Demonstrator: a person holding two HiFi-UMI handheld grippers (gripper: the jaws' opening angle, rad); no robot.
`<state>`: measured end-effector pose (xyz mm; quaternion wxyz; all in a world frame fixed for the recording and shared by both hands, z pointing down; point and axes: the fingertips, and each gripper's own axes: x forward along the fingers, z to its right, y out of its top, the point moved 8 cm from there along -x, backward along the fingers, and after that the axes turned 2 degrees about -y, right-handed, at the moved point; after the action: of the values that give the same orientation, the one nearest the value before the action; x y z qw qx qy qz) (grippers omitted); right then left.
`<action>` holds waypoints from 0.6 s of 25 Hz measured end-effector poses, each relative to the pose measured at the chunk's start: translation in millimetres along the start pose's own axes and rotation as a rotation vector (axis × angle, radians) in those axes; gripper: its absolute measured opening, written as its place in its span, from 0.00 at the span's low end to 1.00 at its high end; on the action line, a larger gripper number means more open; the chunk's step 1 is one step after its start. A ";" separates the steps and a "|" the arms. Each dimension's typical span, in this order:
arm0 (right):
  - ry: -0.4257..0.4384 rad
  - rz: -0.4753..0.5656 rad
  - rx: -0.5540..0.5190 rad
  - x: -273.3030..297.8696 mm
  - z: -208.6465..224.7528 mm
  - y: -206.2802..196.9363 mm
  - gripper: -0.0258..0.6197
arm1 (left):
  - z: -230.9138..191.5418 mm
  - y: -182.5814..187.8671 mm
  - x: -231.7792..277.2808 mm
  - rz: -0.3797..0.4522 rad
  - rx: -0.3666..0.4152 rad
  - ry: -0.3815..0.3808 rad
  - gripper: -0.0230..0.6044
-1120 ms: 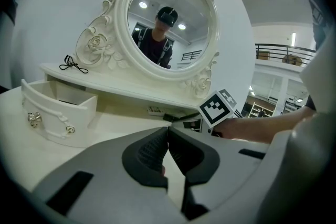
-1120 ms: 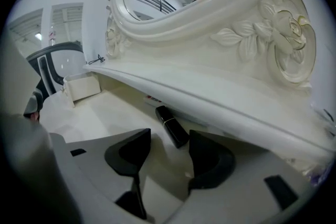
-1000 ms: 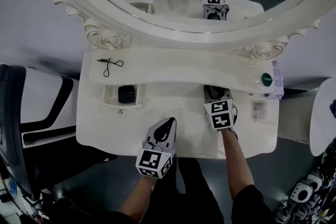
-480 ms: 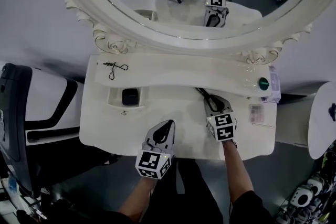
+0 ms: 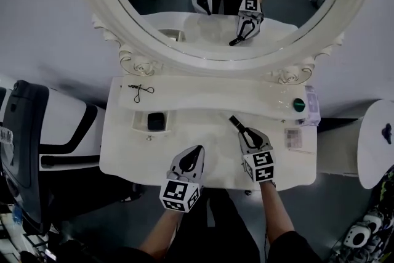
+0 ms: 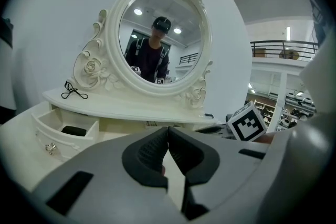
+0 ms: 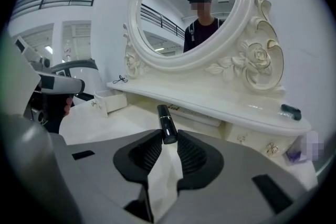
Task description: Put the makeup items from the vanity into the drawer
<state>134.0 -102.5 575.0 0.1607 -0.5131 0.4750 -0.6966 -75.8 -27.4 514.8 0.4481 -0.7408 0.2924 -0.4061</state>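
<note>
Operator: Right claw (image 5: 246,134) has come back from the foot of the shelf toward me. It now carries a black tube (image 5: 236,124) that I could not see in it a second ago. My head camera has tipped as well, so more of the mirror shows.

Partner: Give me the layout, biggest first.

Operator: White vanity (image 5: 203,126), seen from above, with an oval mirror (image 5: 221,63) standing at its back. One small drawer (image 5: 139,122) is open at the vanity's left, and a dark flat item (image 5: 155,122) already lies inside. On the shelf (image 5: 215,92) behind the drawer is a black looped cord (image 5: 141,90). Near the shelf's right end sits a green round thing (image 5: 298,104).

Partner: And the claws?

Operator: My right claw is narrowed onto the tube, pinching its near end. The rest of the tube sticks out past the fingertips, clear of the tabletop. My left claw (image 5: 197,151) is closed with nothing in it, over the front of the vanity.

Partner: What does the next move turn on?

Operator: The drawer lies to the left of my right claw and a little farther from me, well apart from it. The tube's long axis points away from me and leftward. My left claw sits nearer the drawer, but it is empty. So I judge the right hand must carry the tube leftward across the tabletop, keeping clear of the left claw.
</note>
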 end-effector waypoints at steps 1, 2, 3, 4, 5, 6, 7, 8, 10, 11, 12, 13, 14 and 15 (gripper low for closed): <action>0.002 0.013 0.003 -6.9 -1.6 5.1 0.21 | 2.3 3.3 -2.4 0.003 0.004 -0.001 0.06; 0.004 0.028 0.007 -14.3 -3.4 10.2 0.21 | 4.9 6.9 -5.0 0.006 0.010 -0.002 0.06; 0.007 0.044 0.013 -21.9 -5.1 15.6 0.21 | 7.7 10.7 -7.7 0.010 0.016 -0.004 0.06; 0.008 0.060 0.018 -29.6 -6.9 21.2 0.21 | 10.5 14.6 -10.5 0.014 0.022 -0.005 0.06; 0.010 0.077 0.023 -37.4 -8.6 26.8 0.21 | 13.3 18.5 -13.4 0.018 0.028 -0.006 0.06; 0.013 0.095 0.029 -45.3 -10.6 31.9 0.21 | 16.0 22.4 -16.5 0.024 0.034 -0.006 0.06; 0.017 0.113 0.038 -53.3 -13.0 36.6 0.21 | 18.7 26.2 -19.7 0.030 0.040 -0.005 0.06; 0.022 0.132 0.048 -61.3 -15.9 40.6 0.21 | 21.2 29.7 -23.0 0.036 0.045 -0.005 0.06; 0.034 0.168 0.064 -76.1 -22.5 47.4 0.21 | 25.5 35.4 -29.0 0.050 0.057 -0.003 0.06; 0.040 0.184 0.070 -82.6 -25.6 50.2 0.21 | 27.6 37.6 -31.4 0.056 0.062 -0.002 0.06; 0.047 0.200 0.077 -88.5 -28.3 52.6 0.21 | 29.9 39.5 -33.4 0.062 0.065 -0.002 0.06; 0.053 0.214 0.085 -93.7 -30.8 54.7 0.21 | 31.9 41.3 -35.4 0.067 0.067 -0.002 0.06; 0.059 0.227 0.092 -98.2 -33.2 56.7 0.21 | 33.5 43.1 -37.5 0.073 0.069 -0.002 0.06; 0.064 0.238 0.097 -101.8 -35.9 58.8 0.21 | 34.4 44.9 -39.8 0.078 0.071 -0.001 0.06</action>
<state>130.3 -41.5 468.3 0.2517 -0.4224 0.5030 -0.7108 -69.0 -0.2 451.6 0.4896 -0.7127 0.3063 -0.3981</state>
